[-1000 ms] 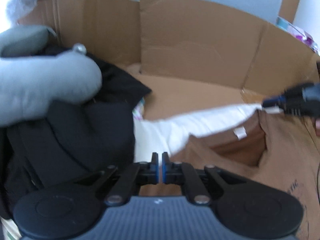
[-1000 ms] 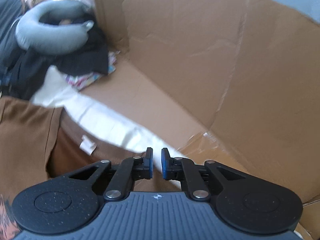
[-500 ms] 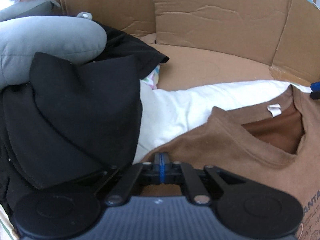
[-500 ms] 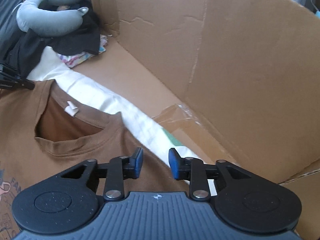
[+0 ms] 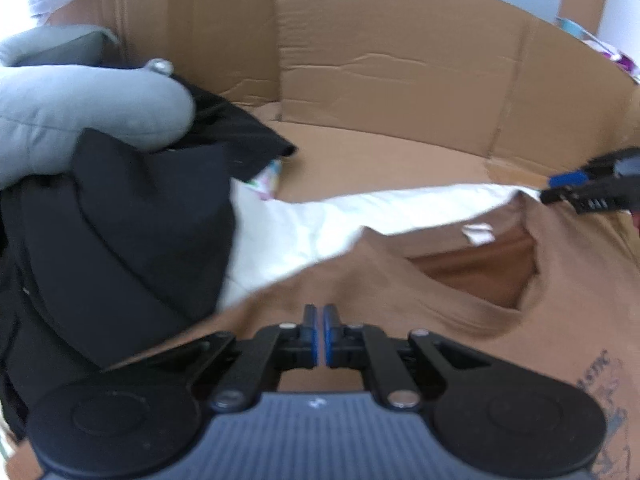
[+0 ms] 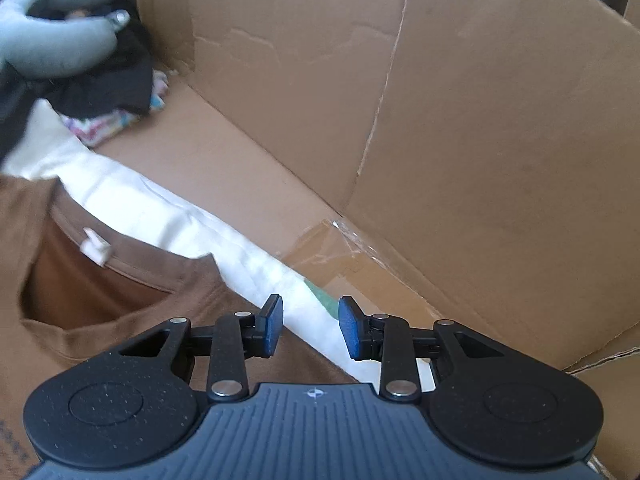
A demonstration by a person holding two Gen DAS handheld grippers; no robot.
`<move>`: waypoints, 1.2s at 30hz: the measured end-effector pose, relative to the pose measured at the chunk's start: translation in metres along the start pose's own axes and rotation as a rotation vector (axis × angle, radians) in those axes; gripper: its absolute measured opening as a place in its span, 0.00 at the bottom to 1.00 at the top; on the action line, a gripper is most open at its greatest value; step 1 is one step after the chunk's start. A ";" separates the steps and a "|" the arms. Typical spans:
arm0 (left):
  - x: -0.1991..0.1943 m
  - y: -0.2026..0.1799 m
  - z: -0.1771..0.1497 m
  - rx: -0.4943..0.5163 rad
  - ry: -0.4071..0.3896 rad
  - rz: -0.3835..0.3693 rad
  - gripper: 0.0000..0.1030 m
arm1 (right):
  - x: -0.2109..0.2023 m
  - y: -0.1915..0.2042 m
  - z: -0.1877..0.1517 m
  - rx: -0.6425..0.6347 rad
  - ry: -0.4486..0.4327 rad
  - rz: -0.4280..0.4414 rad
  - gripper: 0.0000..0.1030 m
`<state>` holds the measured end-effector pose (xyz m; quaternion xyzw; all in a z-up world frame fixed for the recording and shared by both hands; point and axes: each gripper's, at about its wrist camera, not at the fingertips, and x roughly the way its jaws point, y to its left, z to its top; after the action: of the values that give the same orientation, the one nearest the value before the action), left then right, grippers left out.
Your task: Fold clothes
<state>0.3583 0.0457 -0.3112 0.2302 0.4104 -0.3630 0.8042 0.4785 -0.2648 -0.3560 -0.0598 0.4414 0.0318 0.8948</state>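
A brown T-shirt [image 5: 440, 300] lies spread on a white cloth [image 5: 320, 228], its neck opening and white label [image 5: 478, 233] facing up. My left gripper [image 5: 316, 320] is shut at the shirt's left shoulder, with the cloth running up into its pads. The right gripper [image 5: 576, 188] shows at the far shoulder with its blue pads apart. In the right wrist view my right gripper [image 6: 310, 326] stands open over the edge where the T-shirt [image 6: 100, 344] meets the white cloth [image 6: 160, 216]. Nothing is pressed between its pads.
Cardboard walls [image 5: 400, 80] enclose the area on the far side and right [image 6: 480, 140]. A heap of black clothing [image 5: 132, 220] with a grey neck pillow [image 5: 80, 108] on top fills the left. A patterned cloth [image 6: 108, 124] peeks out beneath it.
The right gripper's jaws went from nearly shut to apart and let go of the shirt's shoulder. The shirt settled flatter on the white cloth. The left gripper stayed shut and shifted.
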 end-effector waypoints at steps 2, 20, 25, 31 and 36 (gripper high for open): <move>-0.002 -0.012 -0.004 -0.026 0.002 -0.021 0.04 | -0.010 0.002 -0.002 0.004 -0.023 0.021 0.36; 0.032 -0.105 -0.016 -0.021 0.013 -0.014 0.07 | -0.045 0.085 -0.063 -0.008 0.005 0.162 0.36; 0.044 -0.100 -0.006 -0.054 -0.020 -0.004 0.06 | -0.030 0.097 -0.056 0.000 -0.007 0.140 0.37; 0.051 -0.096 0.004 -0.096 -0.040 -0.015 0.06 | -0.016 0.100 -0.041 0.010 -0.023 0.122 0.38; 0.034 -0.090 0.003 -0.121 -0.071 -0.031 0.07 | -0.023 0.087 -0.034 0.072 -0.065 0.135 0.38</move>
<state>0.3034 -0.0266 -0.3444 0.1619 0.4065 -0.3580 0.8249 0.4282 -0.1831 -0.3647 0.0034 0.4160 0.0780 0.9060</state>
